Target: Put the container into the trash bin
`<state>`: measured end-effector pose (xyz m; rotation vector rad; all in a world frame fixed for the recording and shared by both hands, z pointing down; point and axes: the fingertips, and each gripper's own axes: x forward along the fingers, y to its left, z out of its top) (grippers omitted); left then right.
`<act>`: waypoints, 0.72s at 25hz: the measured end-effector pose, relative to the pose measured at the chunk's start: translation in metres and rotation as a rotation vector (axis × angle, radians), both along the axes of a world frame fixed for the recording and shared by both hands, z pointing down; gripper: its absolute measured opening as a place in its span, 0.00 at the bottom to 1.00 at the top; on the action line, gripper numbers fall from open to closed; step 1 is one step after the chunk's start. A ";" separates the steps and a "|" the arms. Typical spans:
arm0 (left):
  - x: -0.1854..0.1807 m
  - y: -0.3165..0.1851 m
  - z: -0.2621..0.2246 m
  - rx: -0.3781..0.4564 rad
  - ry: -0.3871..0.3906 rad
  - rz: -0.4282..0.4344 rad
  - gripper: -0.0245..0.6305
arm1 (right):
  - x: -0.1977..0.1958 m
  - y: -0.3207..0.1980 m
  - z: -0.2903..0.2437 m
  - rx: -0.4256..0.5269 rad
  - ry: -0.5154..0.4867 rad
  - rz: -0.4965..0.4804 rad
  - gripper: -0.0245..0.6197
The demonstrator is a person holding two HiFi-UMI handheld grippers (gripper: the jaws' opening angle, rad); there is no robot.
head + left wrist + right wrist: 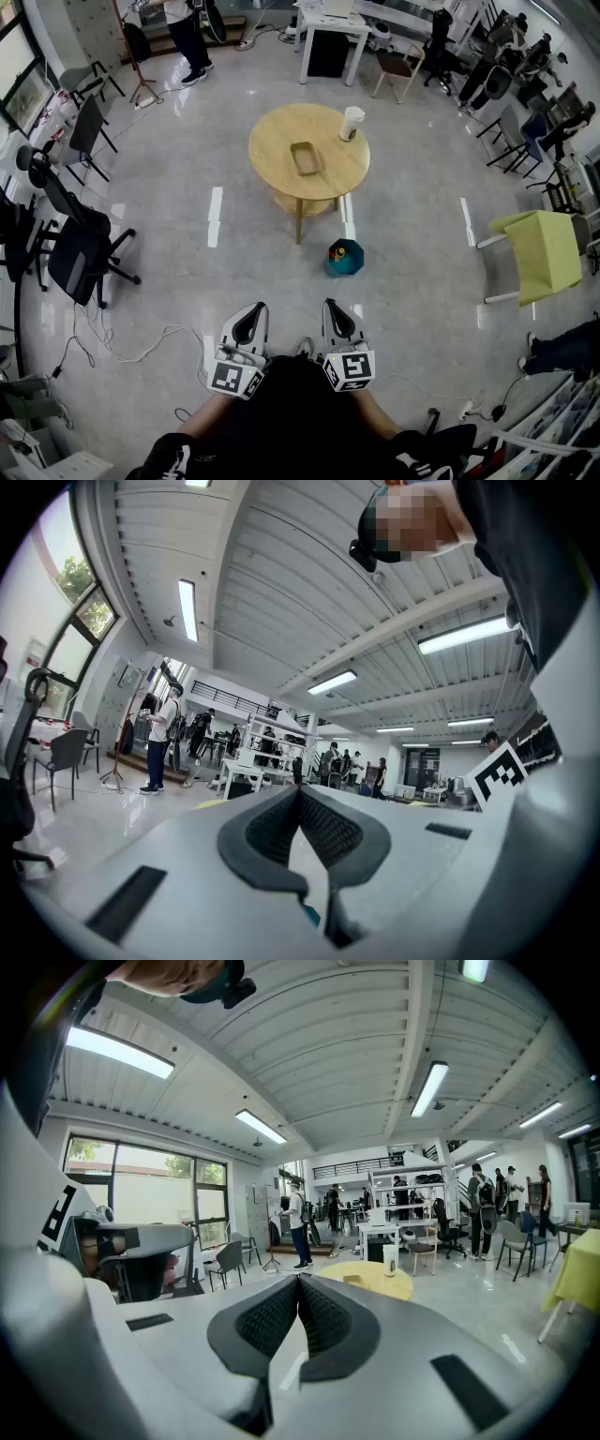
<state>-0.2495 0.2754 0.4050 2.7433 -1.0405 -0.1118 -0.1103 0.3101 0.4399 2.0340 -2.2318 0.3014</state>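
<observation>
left gripper (251,309) and right gripper (334,307) closed on nothing; step to table (272,131), spread one wide, pinch container (305,157) rim.

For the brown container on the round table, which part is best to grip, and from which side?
Probably the near short wall of the container, pinched from above with one jaw inside. It lies flat, shallow and open-topped, and the cup stands apart at its far right.

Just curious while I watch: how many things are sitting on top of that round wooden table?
2. A shallow tan container lies near the middle of the table, and a white cup stands at its far right edge. Its lower shelf is mostly hidden.
</observation>
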 end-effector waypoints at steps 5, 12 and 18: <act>-0.001 0.002 0.003 0.006 0.002 -0.005 0.05 | 0.000 0.003 0.005 0.005 -0.001 -0.001 0.08; 0.005 0.008 0.002 0.010 0.000 -0.007 0.05 | 0.007 0.008 0.003 0.014 -0.007 -0.001 0.08; 0.012 0.012 0.001 0.019 0.003 -0.018 0.05 | 0.015 0.010 0.001 0.035 -0.037 0.002 0.08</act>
